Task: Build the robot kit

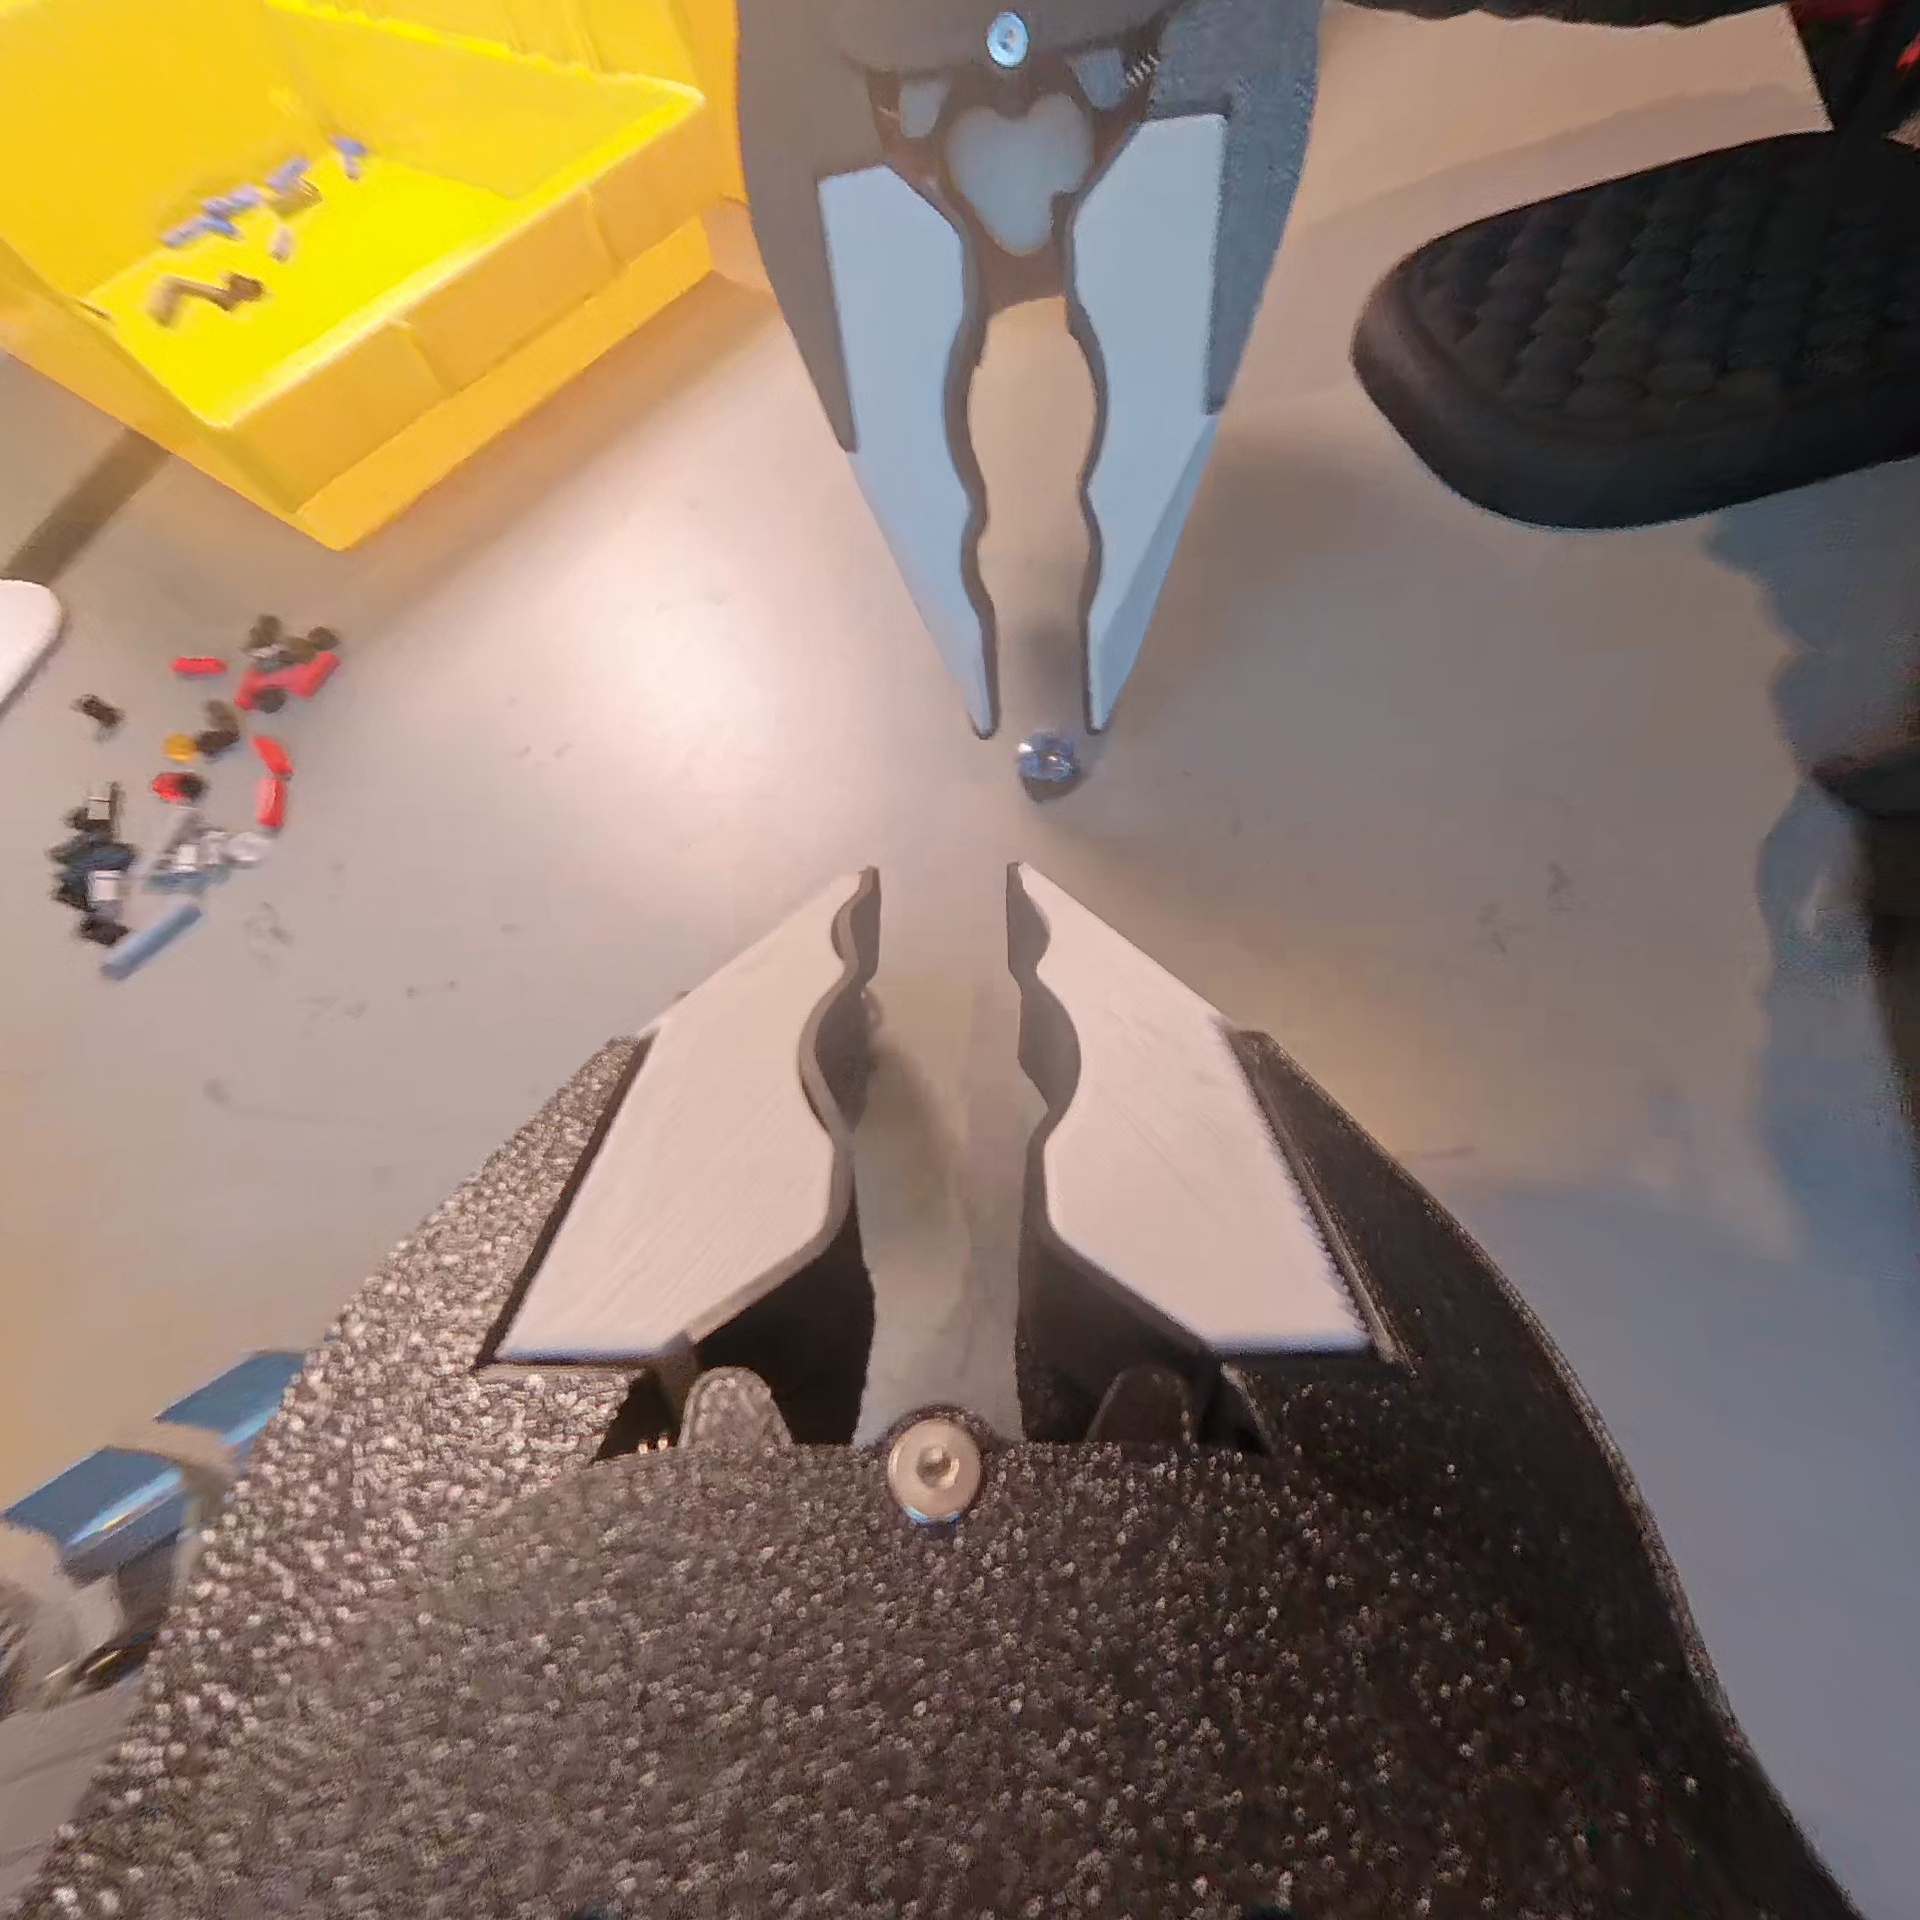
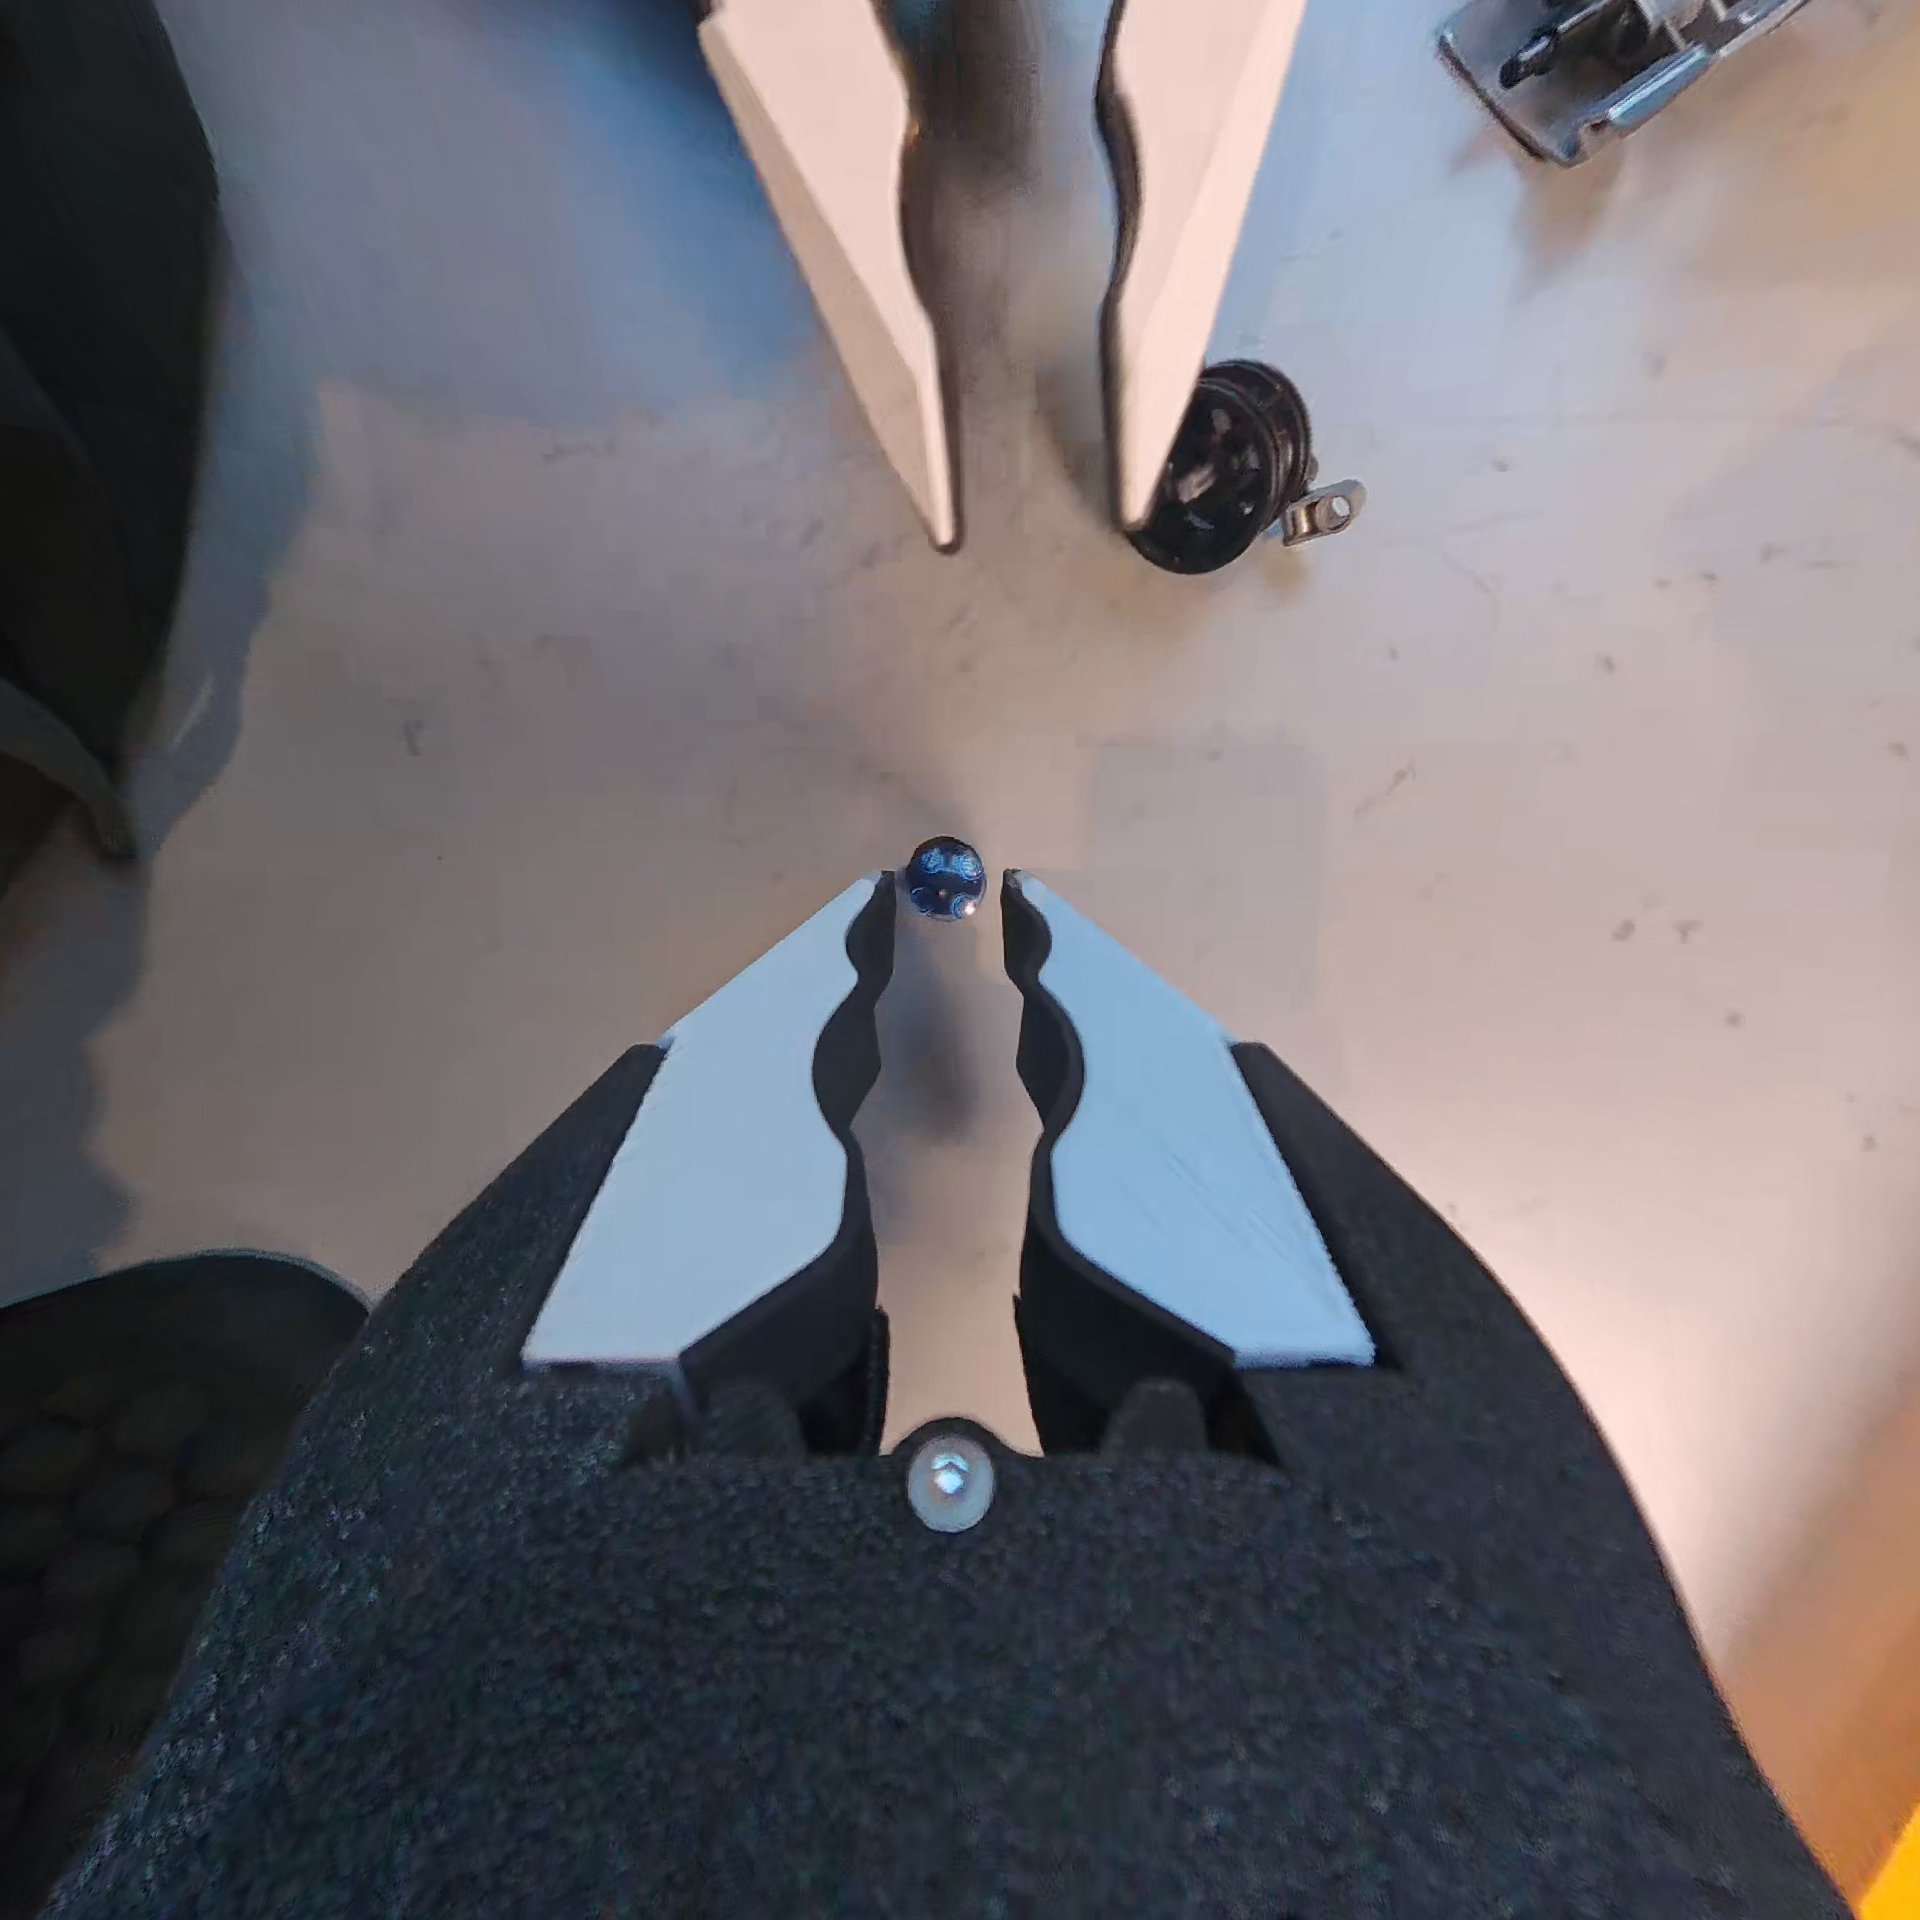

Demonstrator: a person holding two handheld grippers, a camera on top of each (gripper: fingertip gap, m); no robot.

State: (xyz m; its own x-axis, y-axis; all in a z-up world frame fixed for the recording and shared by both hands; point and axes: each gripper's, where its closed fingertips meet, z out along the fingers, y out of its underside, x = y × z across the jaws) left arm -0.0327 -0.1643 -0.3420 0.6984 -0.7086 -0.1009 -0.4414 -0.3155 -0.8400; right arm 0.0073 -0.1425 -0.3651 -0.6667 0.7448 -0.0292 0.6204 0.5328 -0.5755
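Yellow bin (image 1: pixel 436 312), dark blue shiny bead (image 2: pixel 943 878), pale grey scuffed table (image 1: pixel 623 790), red and black small parts (image 1: pixel 208 769), white gripper fingers (image 1: pixel 727 1122) in black speckled shells.

Two hand-held grippers (image 1: pixel 942 878) (image 2: pixel 943 878), one blue bead (image 2: pixel 943 878), one yellow bin (image 1: pixel 343 312), one black wheel (image 2: pixel 1236 468).

Both grippers (seemingly tip-to-tip) parted.

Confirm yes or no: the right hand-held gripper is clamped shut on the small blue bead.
No: the right hand-held gripper is open, and the blue bead sits at its tips on the table, with gaps beside it.
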